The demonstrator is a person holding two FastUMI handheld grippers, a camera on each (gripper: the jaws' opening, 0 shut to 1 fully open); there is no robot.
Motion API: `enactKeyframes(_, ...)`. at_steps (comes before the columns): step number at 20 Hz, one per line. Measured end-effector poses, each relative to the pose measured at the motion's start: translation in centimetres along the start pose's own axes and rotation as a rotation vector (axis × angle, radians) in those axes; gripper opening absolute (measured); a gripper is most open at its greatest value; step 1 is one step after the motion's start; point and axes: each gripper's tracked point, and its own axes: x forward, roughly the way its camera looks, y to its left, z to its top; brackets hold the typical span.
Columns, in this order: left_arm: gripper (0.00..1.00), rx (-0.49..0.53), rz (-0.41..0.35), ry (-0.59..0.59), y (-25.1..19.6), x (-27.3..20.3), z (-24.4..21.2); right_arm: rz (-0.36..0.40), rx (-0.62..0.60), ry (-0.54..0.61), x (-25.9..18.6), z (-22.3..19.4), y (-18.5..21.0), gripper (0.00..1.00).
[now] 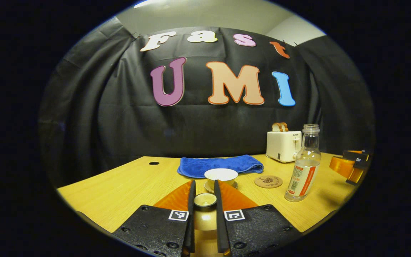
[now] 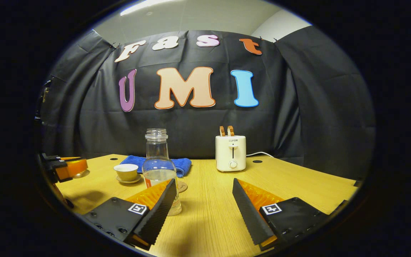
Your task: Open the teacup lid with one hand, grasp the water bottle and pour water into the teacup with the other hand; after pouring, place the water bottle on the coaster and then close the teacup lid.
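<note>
In the left gripper view, my left gripper (image 1: 204,185) is shut on the teacup lid (image 1: 205,200), held just short of the uncovered white teacup (image 1: 221,175) on its saucer. A round coaster (image 1: 268,181) lies right of the cup. Further right, a clear capless water bottle (image 1: 303,167) stands upright, and the right gripper (image 1: 351,166) shows at the edge. In the right gripper view, my right gripper (image 2: 204,182) is open with nothing between its fingers. There the bottle (image 2: 159,166) stands just behind its left finger (image 2: 157,208). The teacup (image 2: 127,172) and left gripper (image 2: 66,167) are farther left.
A folded blue towel (image 1: 219,165) lies behind the teacup. A white toaster (image 2: 231,152) with bread slices stands at the back of the wooden table (image 2: 298,185), its cord trailing right. Small cable holes sit in the tabletop near the back edge.
</note>
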Motion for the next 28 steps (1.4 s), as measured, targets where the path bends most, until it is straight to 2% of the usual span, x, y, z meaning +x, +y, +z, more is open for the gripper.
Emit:
enactKeyframes(5, 0.22, -0.001, -0.052, -0.006, -0.9, -2.0, 0.1, 0.004, 0.001, 0.000, 0.0, 0.0, 0.1, 0.99)
enactKeyframes(13, 0.22, -0.001, -0.048, 0.000, -0.6, -1.9, -0.1, 0.010, 0.001, 0.000, 0.0, -0.1, 0.2, 0.99)
enactKeyframes(21, 0.22, 0.000, -0.049, 0.000, -0.6, -1.9, 0.0, 0.213, 0.009, 0.018, 0.7, -0.6, 6.1, 0.97)
enactKeyframes(23, 0.24, 0.000, -0.049, 0.000, -0.6, -1.8, -0.1, 0.217, 0.009, 0.014, 1.4, -0.6, 7.1, 0.99)
enactKeyframes(28, 0.22, 0.000, -0.049, -0.001, -0.6, -1.9, -0.1, 0.209, 0.008, 0.027, 4.7, -1.0, 8.9, 0.97)
